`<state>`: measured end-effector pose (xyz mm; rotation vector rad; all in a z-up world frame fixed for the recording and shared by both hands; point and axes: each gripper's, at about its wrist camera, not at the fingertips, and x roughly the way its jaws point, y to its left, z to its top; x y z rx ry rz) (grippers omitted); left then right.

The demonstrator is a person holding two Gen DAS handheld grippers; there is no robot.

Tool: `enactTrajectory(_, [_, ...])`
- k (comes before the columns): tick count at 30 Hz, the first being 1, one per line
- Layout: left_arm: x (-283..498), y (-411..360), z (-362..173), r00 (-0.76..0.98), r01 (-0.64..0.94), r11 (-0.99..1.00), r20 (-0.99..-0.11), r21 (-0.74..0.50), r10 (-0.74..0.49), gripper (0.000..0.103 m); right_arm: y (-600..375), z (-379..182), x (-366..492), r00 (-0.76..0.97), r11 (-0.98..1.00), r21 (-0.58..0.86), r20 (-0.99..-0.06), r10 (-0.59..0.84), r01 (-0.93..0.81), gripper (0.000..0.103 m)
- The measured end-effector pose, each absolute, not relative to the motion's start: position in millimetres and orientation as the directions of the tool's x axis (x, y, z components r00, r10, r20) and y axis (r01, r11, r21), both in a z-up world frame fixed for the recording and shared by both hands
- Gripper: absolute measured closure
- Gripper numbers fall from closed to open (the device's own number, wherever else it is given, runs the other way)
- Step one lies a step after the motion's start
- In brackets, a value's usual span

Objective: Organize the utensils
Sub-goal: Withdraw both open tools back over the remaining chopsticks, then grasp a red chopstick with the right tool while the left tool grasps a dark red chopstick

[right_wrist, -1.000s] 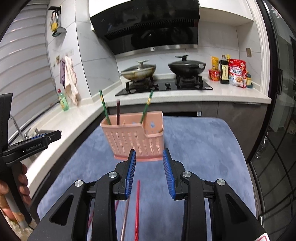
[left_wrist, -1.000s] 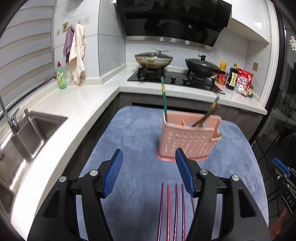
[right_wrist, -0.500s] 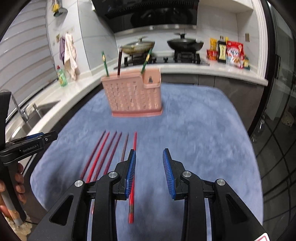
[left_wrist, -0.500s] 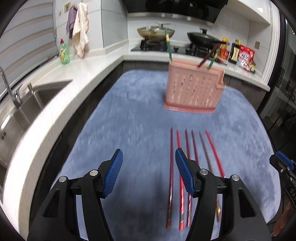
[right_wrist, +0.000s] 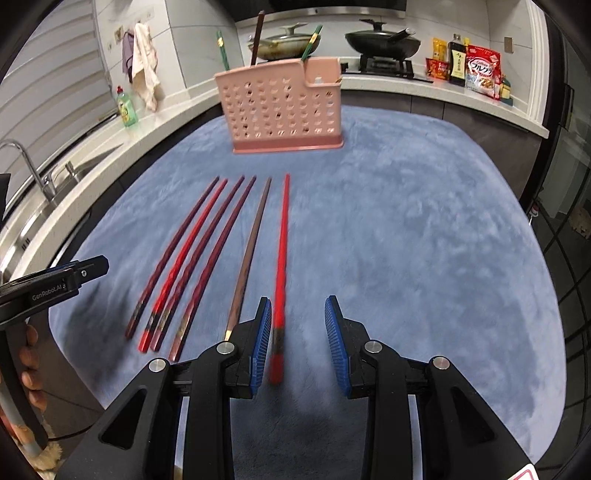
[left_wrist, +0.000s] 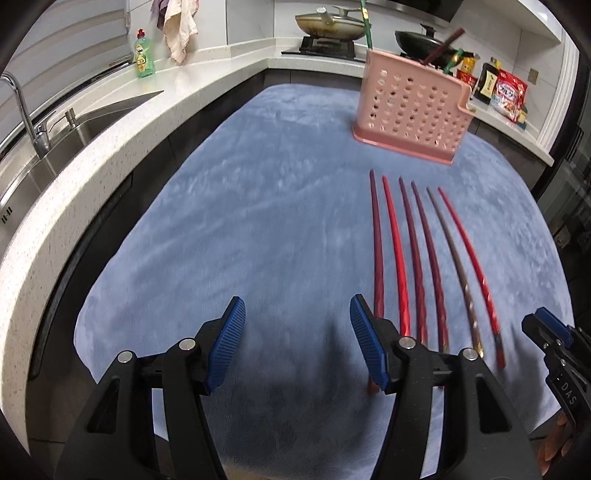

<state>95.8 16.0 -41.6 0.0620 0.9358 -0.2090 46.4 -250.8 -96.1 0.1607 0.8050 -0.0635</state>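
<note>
Hovering released, the right hand-held gripper straddles a bright red chopstick; the left hand-held gripper gapes beside it.

Blue plush mat over the table, white speckled countertop, steel sink with faucet, green detergent bottle, hanging towel, lidded pan, black wok, snack bag.

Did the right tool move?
Yes. The right tool backed away from the pink basket, which now looks farther off, and it hangs over the red chopstick's near end.
</note>
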Motion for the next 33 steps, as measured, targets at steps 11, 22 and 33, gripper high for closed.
enactTrajectory(11, [77.7, 11.8, -56.7, 0.556, 0.244, 0.968, -0.81, -0.054, -0.185, 0.04, -242.3, -119.5, 52.1, 0.661, 0.989, 0.107, -0.751, 0.011, 0.106, 0.078])
enactTrajectory(22, [71.1, -1.0, -64.0, 0.531, 0.288, 0.955, -0.82, -0.063, -0.215, 0.04, -248.9, -129.8, 47.4, 0.647, 0.986, 0.111, -0.762, 0.005, 0.124, 0.096])
enactTrajectory(33, [77.3, -6.2, -77.8, 0.501, 0.283, 0.958, -0.843, -0.056, -0.197, 0.045, -261.9, -130.8, 39.8, 0.647, 0.978, 0.13, -0.763, -0.009, 0.166, 0.096])
